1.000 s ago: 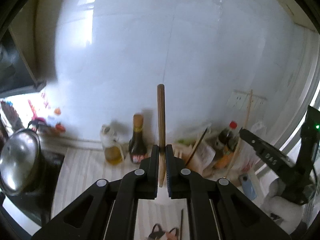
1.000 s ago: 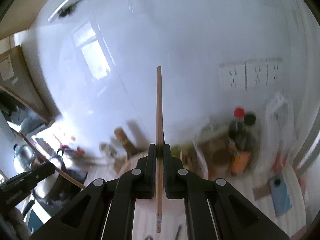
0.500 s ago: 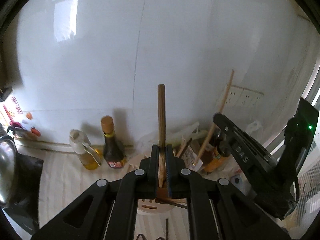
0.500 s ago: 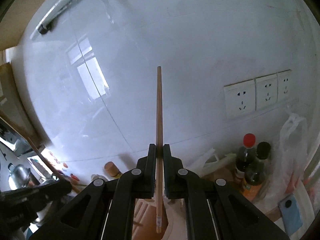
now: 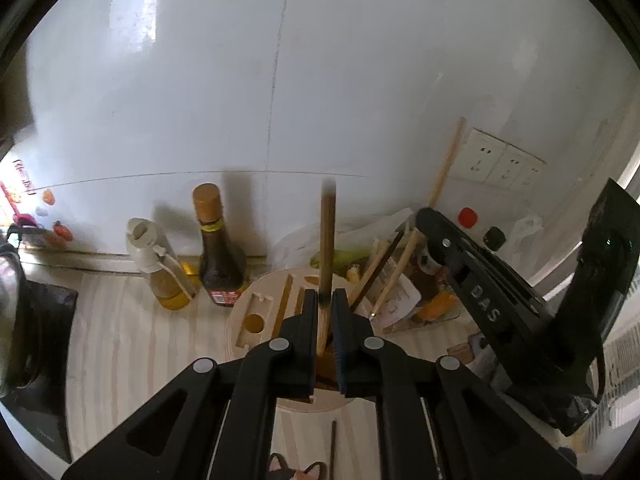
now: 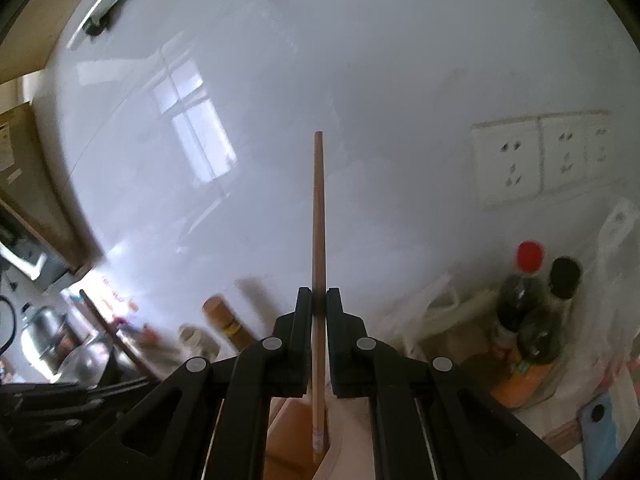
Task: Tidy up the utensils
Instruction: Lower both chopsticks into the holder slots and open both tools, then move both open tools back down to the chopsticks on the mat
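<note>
My left gripper (image 5: 325,300) hangs over a round wooden utensil holder (image 5: 260,312) with slots. Its jaws are opening, and a dark brown chopstick (image 5: 327,240) stands upright between them, its top blurred and its lower end down in the holder. Other chopsticks lean in the holder's right side. My right gripper (image 5: 436,232) is close on the right, shut on a thin light wooden chopstick (image 5: 448,160). In the right wrist view that gripper (image 6: 319,300) pinches the light chopstick (image 6: 319,208) upright, with its lower end just above the holder (image 6: 296,420).
An oil bottle (image 5: 160,264) and a soy sauce bottle (image 5: 218,256) stand left of the holder by the white tiled wall. Dark bottles (image 6: 524,320), plastic bags and a blue phone (image 6: 600,428) sit on the right. One chopstick (image 5: 332,444) lies on the counter in front.
Both grippers came down and closer to the holder. The brown chopstick has slid lower between the left jaws. The right gripper still pinches its light chopstick.
</note>
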### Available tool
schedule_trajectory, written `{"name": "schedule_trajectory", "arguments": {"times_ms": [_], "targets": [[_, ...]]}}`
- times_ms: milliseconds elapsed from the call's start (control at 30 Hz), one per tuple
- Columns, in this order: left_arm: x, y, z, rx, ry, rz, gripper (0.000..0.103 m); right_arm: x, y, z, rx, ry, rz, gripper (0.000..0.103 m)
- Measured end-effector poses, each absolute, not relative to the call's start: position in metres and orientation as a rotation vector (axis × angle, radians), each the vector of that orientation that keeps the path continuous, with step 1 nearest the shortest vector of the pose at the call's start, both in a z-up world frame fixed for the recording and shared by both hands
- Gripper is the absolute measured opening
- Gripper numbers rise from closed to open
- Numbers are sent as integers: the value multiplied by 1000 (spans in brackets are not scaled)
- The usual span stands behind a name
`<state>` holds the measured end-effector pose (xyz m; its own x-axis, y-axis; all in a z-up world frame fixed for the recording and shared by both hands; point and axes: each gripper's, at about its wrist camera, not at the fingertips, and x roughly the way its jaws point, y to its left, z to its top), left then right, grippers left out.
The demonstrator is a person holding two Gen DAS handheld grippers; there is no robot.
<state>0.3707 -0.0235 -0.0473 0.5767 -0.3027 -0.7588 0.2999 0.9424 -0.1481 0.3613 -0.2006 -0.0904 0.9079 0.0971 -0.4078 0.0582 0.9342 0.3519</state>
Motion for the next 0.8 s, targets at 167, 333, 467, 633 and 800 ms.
{"name": "schedule_trajectory", "arguments": {"times_ms": [167, 333, 467, 633, 800], "targets": [[364, -17, -35, 12, 842, -297, 52, 350, -209, -89, 387, 460, 28, 33], [351, -1, -28, 17, 795, -237, 89, 324, -221, -79, 398, 450, 4, 54], [336, 10, -39, 54, 785, -195, 103, 295, -231, -80, 393, 484, -63, 69], [319, 18, -75, 68, 850, -161, 103, 260, -245, -107, 428, 555, -123, 92], [301, 13, -135, 127, 954, -147, 103, 233, -252, -155, 405, 694, -199, 98]]}}
